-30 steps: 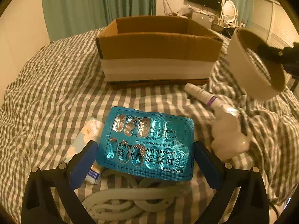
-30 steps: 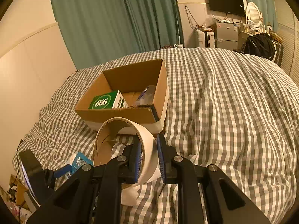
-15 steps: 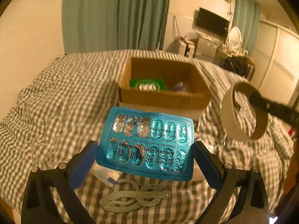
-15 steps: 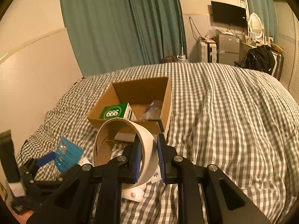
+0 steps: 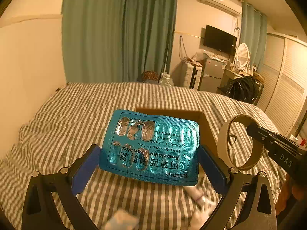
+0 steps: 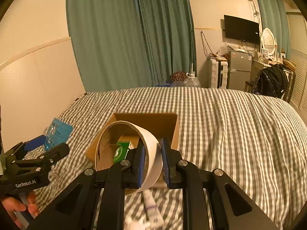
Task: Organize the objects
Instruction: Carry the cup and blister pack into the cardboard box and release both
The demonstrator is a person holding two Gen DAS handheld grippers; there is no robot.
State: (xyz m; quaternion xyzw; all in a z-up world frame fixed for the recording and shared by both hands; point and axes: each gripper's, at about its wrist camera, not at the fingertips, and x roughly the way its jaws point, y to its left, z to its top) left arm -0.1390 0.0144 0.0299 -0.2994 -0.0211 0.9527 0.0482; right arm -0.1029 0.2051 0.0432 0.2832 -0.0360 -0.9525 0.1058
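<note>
right gripper [image 6: 151, 161] is closed on the tape roll [image 6: 126, 153], with the box [image 6: 170, 122] straight ahead on the bed [image 6: 230, 126]; left gripper [image 5: 149, 163] clamps the pill sheet [image 5: 151, 145], box just behind it.

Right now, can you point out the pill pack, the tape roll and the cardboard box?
pill pack [image 5: 153, 149]: left wrist view, middle of the blue foil.
tape roll [image 6: 151, 153]: right wrist view, white outer band.
cardboard box [image 6: 175, 132]: right wrist view, right wall.

Your left gripper [image 5: 149, 164] had black arms, silver screws and blue pads. Your right gripper [image 6: 151, 162] matched it; white "GenRobot.AI" lettering marked the left one's body.
</note>
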